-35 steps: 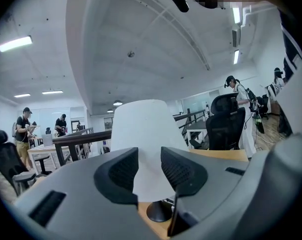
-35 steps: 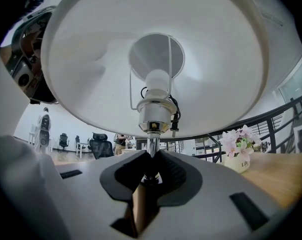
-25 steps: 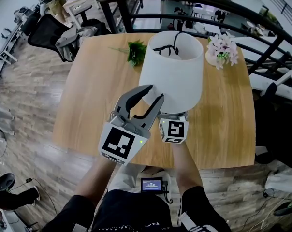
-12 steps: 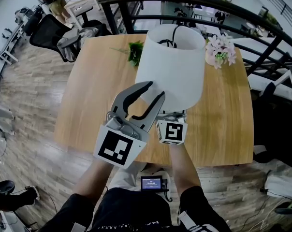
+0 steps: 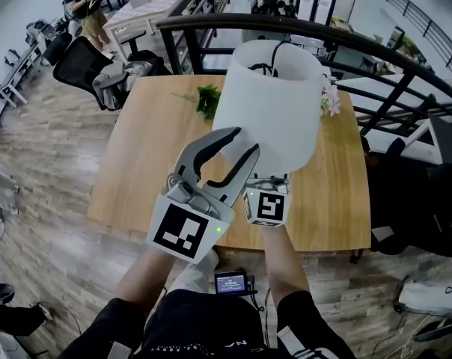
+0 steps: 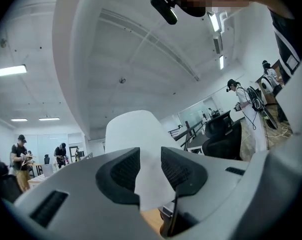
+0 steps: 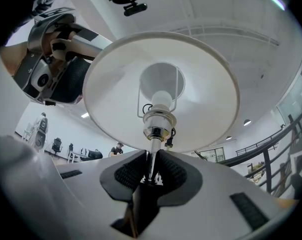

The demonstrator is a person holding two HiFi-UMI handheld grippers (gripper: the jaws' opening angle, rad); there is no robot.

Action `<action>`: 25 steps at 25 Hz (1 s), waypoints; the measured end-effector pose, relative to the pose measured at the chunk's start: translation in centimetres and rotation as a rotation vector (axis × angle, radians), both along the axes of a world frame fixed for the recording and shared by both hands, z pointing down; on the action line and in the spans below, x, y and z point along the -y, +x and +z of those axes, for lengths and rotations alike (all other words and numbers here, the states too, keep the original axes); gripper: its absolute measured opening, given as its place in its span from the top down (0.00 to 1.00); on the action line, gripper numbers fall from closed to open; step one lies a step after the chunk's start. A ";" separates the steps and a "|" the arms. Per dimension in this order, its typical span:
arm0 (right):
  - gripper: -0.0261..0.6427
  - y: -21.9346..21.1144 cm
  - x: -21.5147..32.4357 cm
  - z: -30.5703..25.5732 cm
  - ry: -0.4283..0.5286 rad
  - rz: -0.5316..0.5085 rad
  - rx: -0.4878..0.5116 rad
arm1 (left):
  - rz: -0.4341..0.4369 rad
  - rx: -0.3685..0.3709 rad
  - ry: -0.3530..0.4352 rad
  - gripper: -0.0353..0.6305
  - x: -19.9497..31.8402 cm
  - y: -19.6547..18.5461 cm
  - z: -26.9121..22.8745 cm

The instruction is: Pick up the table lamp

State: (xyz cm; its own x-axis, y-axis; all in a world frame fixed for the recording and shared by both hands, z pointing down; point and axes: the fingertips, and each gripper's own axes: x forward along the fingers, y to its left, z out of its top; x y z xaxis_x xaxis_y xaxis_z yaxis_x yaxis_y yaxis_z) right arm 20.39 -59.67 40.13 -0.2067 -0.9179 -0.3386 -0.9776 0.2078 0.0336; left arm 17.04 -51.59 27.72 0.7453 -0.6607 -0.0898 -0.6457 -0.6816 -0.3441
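Note:
The table lamp has a white shade [image 5: 275, 103] and a thin metal stem [image 7: 150, 159] under its bulb socket. It hangs in the air above the wooden table [image 5: 151, 163]. My right gripper [image 5: 269, 179] sits under the shade, shut on the stem [image 7: 151, 170]. My left gripper [image 5: 243, 142] is open, its jaws apart at the shade's lower left side. In the left gripper view the shade [image 6: 133, 129] shows through the gap between the jaws [image 6: 150, 169]. I cannot tell whether they touch it. The lamp's base is hidden.
A green sprig [image 5: 207, 99] and a pot of pale flowers [image 5: 329, 99] lie at the table's far edge. A dark curved railing [image 5: 361, 36] runs behind the table. An office chair [image 5: 80, 58] stands at the far left. People stand in the background.
The lamp has risen above the table with my right gripper shut on its stem. My left gripper has gone up alongside the shade.

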 end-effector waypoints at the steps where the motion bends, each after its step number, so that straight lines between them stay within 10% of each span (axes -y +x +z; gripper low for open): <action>1: 0.82 0.1 -0.7 -1.3 0.013 0.002 0.000 | 0.000 -0.012 0.009 0.74 -0.8 0.0 -1.2; 16: 0.82 0.2 -11.1 -12.5 0.112 0.053 -0.043 | 0.041 -0.143 0.061 0.74 -11.7 -2.3 -10.9; 25: 0.82 -7.9 -20.3 -12.5 0.097 0.099 -0.068 | 0.103 -0.159 0.057 0.74 -20.5 -10.3 -11.0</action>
